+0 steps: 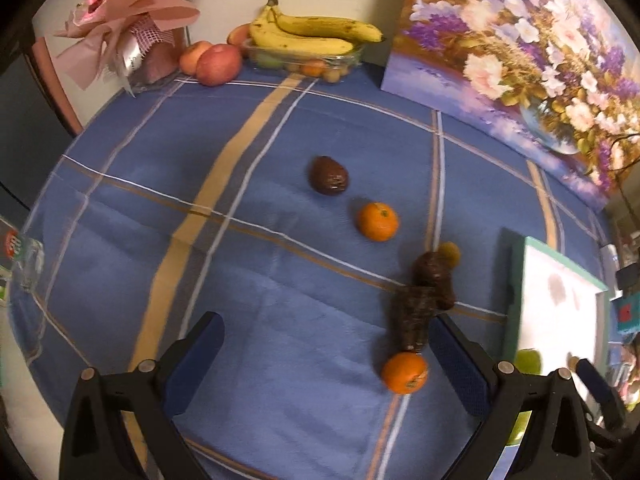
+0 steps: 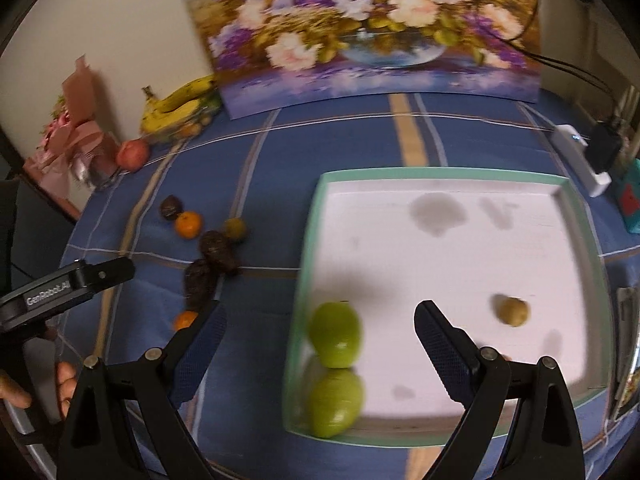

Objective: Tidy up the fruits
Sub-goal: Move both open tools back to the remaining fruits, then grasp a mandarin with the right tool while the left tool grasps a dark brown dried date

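Loose fruit lies on the blue plaid cloth: a dark avocado (image 1: 328, 175), an orange (image 1: 377, 221), two more dark avocados (image 1: 434, 276) (image 1: 412, 316) touching, a small yellow-green fruit (image 1: 450, 253) behind them, and a second orange (image 1: 404, 372). My left gripper (image 1: 326, 354) is open above the cloth, its right finger close to the near orange. My right gripper (image 2: 318, 338) hangs open over the near left corner of the white tray (image 2: 562, 190). Inside the tray lie two green apples (image 2: 335, 334) (image 2: 335, 402) and a small brownish fruit (image 2: 513, 311).
At the back stand a glass dish (image 1: 316, 62) with bananas (image 1: 320, 30), two red apples (image 1: 218, 65), a pink bouquet (image 1: 128, 20) and a flower painting (image 1: 520, 52). A white charger with cables (image 2: 578, 158) sits right of the tray. A person's hand (image 2: 66, 380) holds the left gripper.
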`<state>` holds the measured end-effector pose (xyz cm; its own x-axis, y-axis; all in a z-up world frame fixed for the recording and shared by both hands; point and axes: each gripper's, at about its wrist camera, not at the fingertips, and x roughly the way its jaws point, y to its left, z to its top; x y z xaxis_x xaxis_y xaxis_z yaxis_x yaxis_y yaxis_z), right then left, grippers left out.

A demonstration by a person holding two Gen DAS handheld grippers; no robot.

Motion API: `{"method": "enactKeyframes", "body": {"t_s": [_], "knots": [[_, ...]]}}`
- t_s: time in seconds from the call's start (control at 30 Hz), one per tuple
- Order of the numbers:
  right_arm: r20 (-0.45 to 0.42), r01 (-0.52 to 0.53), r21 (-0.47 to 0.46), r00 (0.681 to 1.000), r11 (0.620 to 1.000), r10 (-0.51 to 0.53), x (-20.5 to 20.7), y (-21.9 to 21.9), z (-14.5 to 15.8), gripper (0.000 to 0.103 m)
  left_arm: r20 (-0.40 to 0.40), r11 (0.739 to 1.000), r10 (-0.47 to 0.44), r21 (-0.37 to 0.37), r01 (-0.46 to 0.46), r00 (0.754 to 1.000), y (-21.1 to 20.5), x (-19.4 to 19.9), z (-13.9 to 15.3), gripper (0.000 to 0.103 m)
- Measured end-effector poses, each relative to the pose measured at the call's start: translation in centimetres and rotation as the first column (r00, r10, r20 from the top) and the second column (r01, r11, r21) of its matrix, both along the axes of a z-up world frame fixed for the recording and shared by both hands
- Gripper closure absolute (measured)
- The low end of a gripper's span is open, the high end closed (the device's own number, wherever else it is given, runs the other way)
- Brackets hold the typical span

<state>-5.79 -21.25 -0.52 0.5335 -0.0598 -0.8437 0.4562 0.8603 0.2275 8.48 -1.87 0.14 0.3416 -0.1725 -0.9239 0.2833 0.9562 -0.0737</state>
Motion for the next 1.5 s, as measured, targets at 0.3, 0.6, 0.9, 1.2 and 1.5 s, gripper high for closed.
{"method": "enactKeyframes", "body": {"t_s": [0.3, 0.6, 0.9, 1.2, 1.5], "knots": [[-0.012, -0.059, 0.016, 0.998, 0.998, 0.059, 2.9, 3.2, -0.9, 0.008, -0.023, 0.997, 0.029, 0.069, -0.027, 0.999, 1.7, 1.4, -1.6, 0.0], [-0.062, -0.153, 0.026, 0.986, 0.988, 0.155, 5.9, 6.8, -3.1, 0.008, -0.077, 0.99, 0.079, 0.121, -0.07, 0.994, 3.1, 2.9, -4.4, 0.0], [-0.147, -0.239, 0.041, 0.959, 0.97, 0.242, 8.5, 10.0, -6.3, 0.021, -0.1, 0.981, 0.168, 0.11, -0.157, 0.981, 5.4, 4.4, -5.5, 0.0], [-0.173, -0.268, 0.02, 0.948, 0.963, 0.268, 9.4, 11.3, -7.2, 0.051, -0.109, 0.984, 0.16, 0.094, -0.15, 0.981, 5.1, 4.9, -5.4, 0.0], [-0.163, -0.277, 0.04, 0.946, 0.96, 0.28, 8.8, 10.6, -6.6, 0.066, -0.122, 0.991, 0.122, 0.066, -0.115, 0.985, 3.4, 4.6, -4.7, 0.0]]}}
